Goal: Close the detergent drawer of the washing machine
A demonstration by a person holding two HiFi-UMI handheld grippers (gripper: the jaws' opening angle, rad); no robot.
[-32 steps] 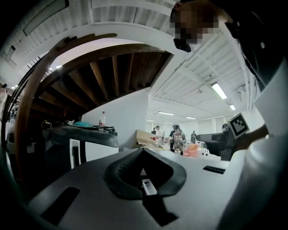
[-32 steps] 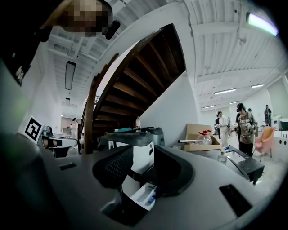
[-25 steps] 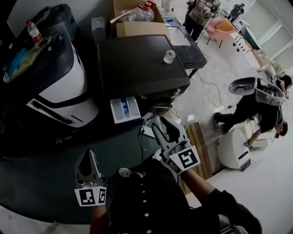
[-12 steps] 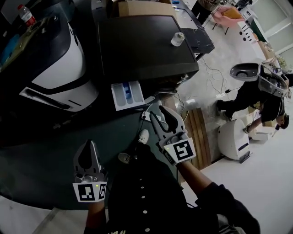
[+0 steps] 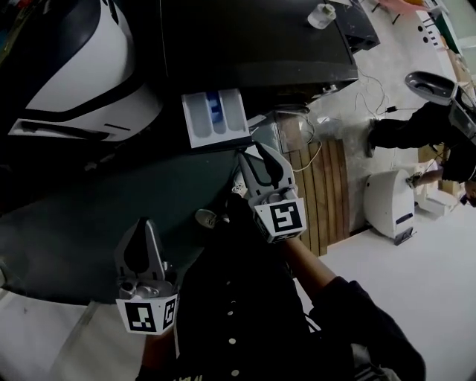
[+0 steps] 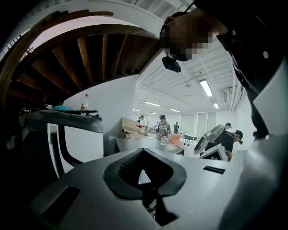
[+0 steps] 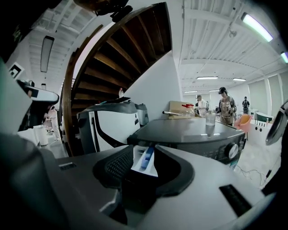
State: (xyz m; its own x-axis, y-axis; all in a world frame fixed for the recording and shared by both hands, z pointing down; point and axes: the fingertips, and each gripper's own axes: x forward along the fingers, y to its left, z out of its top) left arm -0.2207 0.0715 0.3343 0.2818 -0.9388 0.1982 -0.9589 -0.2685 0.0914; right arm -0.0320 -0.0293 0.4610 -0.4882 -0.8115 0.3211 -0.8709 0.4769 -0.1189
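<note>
As drawer (image 5: 216, 119) juts, fingers (image 7: 113, 170) seemingly apart.

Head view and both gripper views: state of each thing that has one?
Detergent drawer: pulled out, open.
Right gripper: jaws apart, empty, aimed at the drawer.
Left gripper: jaws together, empty.
Cup on washing machine: upright.

The right tongs (image 5: 259, 158) are dropping and pushing forward, their tips now arriving just beside the front edge of the open detergent drawer (image 5: 216, 119), which is lining up between the parted jaws. The left tongs (image 5: 141, 227) are sinking slightly.
</note>
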